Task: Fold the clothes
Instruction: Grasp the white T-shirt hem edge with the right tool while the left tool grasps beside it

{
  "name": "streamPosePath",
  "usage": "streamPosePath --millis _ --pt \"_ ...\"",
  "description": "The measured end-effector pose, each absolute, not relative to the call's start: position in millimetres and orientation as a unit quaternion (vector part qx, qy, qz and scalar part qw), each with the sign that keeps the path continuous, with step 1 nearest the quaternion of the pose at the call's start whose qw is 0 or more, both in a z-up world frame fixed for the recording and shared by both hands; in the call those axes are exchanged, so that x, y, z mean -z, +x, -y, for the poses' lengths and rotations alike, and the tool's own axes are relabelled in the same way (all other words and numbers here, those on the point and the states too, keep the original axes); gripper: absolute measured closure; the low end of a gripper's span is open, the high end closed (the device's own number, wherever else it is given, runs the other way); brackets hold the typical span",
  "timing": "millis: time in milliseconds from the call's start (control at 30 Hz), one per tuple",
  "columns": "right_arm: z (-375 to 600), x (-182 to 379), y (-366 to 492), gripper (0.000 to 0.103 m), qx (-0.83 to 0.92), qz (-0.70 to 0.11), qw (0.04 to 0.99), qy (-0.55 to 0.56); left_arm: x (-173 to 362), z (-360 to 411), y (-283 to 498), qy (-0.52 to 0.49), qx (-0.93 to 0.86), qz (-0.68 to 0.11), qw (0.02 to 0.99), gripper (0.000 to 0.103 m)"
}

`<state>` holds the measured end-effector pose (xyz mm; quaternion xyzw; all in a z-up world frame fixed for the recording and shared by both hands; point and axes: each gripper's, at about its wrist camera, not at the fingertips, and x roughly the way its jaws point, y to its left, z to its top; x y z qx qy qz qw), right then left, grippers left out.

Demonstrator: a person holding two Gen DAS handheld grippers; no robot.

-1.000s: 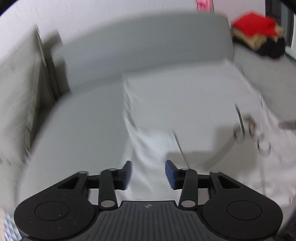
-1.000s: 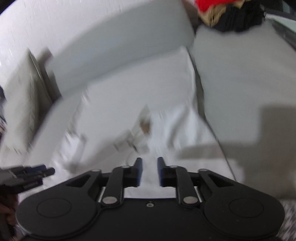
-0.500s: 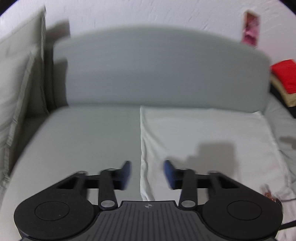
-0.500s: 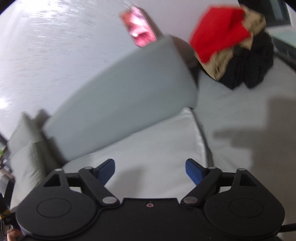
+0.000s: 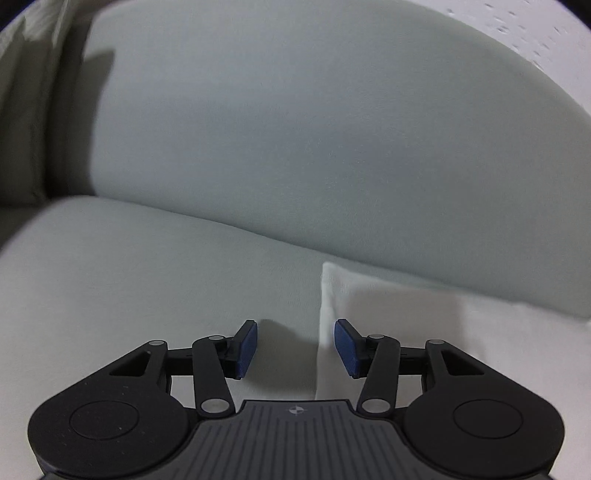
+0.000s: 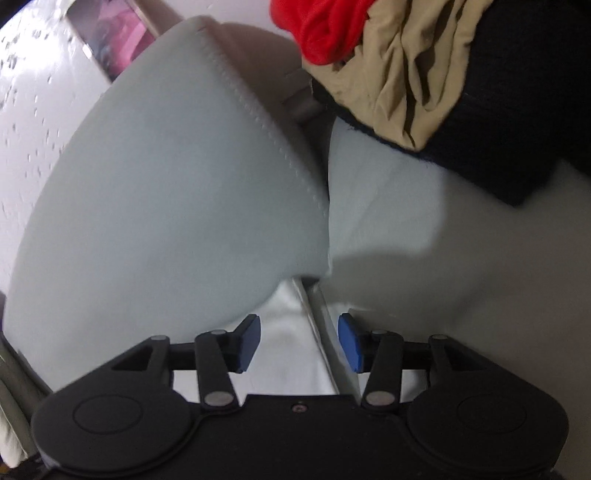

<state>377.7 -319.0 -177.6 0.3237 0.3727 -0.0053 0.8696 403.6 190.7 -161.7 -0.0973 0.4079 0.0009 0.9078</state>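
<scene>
The left gripper (image 5: pixel 294 347) is opening and the right gripper (image 6: pixel 299 343) closing, both ungrasping, over the flat white garment (image 5: pixel 461 332) low in frame; only the right view shows, perhaps, piled clothes (image 6: pixel 406 66) upper right.

The sofa backrest (image 5: pixel 295 140) looks like smooth, matt pale grey upholstery with a stitched seam along its edge. The white cloth (image 5: pixel 461 332) on the seat is soft, matt fabric. The left gripper (image 5: pixel 295 347) and right gripper (image 6: pixel 299 341) are matt black plastic with blue rubbery pads and small metal pins. The red garment (image 6: pixel 321 29) is plain cloth, the tan garment (image 6: pixel 410 77) creased, the black garment (image 6: pixel 509 122) ribbed knit
</scene>
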Motion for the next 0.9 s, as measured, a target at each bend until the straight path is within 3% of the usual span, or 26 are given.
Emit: streamPosePath --millis 233,300,367,433,467,533,900 --pt "323.7 188.7 399.7 0.059 -0.021 -0.384 0.865 0.324 164.3 -173.7 439.0 -0.095 0.050 -0.416 0.903 0.065" --pt "317.1 191.2 407.0 0.066 -0.024 -0.391 0.869 0.302 163.5 -167.5 445.9 -0.078 0.052 -0.415 0.905 0.071" --pt "309.1 195.8 414.7 0.075 -0.029 -0.404 0.872 0.274 163.2 -163.1 452.1 -0.065 0.051 -0.416 0.906 0.086" --pt "302.3 200.0 421.0 0.077 -0.034 -0.414 0.874 0.251 161.9 -159.4 452.8 -0.052 0.046 -0.416 0.907 0.102" --pt "301.2 200.6 421.4 0.079 -0.033 -0.412 0.876 0.250 159.4 -158.6 451.3 -0.046 0.044 -0.412 0.909 0.101" --pt "299.4 199.0 418.9 0.097 -0.027 -0.405 0.879 0.249 153.8 -156.8 447.5 -0.033 0.038 -0.404 0.913 0.101" --pt "292.7 127.8 316.9 0.097 -0.017 -0.328 0.900 0.288 67.4 -163.1 345.8 -0.029 0.028 -0.329 0.944 0.101"
